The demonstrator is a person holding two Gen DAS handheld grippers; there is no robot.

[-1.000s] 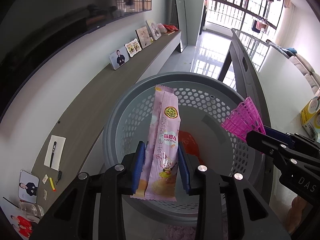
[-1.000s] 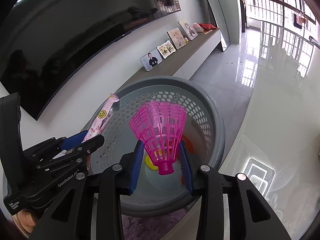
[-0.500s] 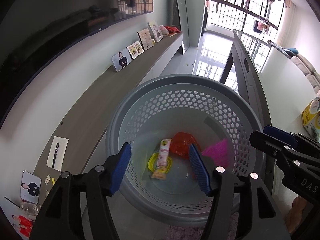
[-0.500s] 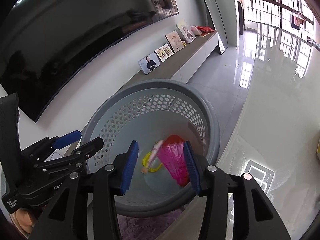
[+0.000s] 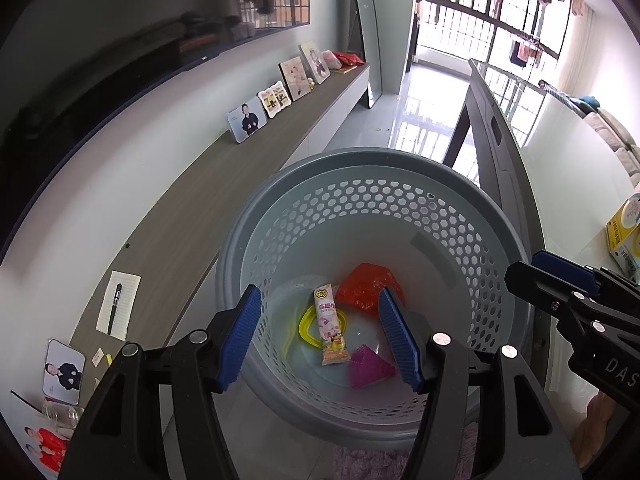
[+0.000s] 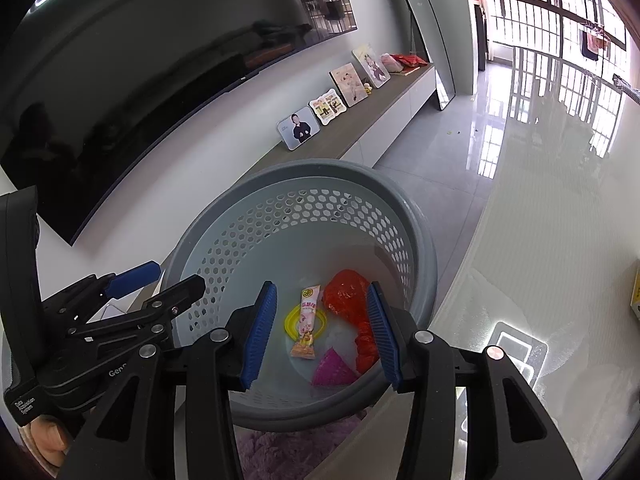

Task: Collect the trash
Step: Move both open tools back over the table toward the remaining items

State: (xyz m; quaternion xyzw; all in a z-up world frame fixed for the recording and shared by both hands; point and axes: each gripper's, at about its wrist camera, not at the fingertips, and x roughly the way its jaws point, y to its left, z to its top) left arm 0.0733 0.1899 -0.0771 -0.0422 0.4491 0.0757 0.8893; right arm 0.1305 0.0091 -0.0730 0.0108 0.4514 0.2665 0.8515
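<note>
A grey perforated basket [image 5: 360, 156] [image 6: 320, 166] stands on the floor below both grippers. On its bottom lie a pink snack wrapper [image 5: 330, 330] [image 6: 307, 328], a pink shuttlecock [image 5: 366, 368] [image 6: 332, 370], a red plastic bag [image 5: 366, 288] [image 6: 348, 296] and a yellow ring [image 5: 306, 326] [image 6: 290, 322]. My left gripper [image 5: 320, 300] [image 6: 176, 276] hangs open above the basket's near rim with nothing between its blue pads. Beside it my right gripper [image 6: 322, 288] [image 5: 522, 266] is open too and holds nothing.
A long low shelf with photo frames [image 5: 248, 118] runs along the wall at the left, under a dark TV screen. A sheet with a pen [image 5: 118, 304] lies on it. A glossy white table [image 6: 560, 240] is at the right, a purple rug [image 6: 272, 452] below.
Both grippers opened. The wrapper fell from the left one and the shuttlecock from the right one, and both now lie on the basket's bottom. Neither hand moved.
</note>
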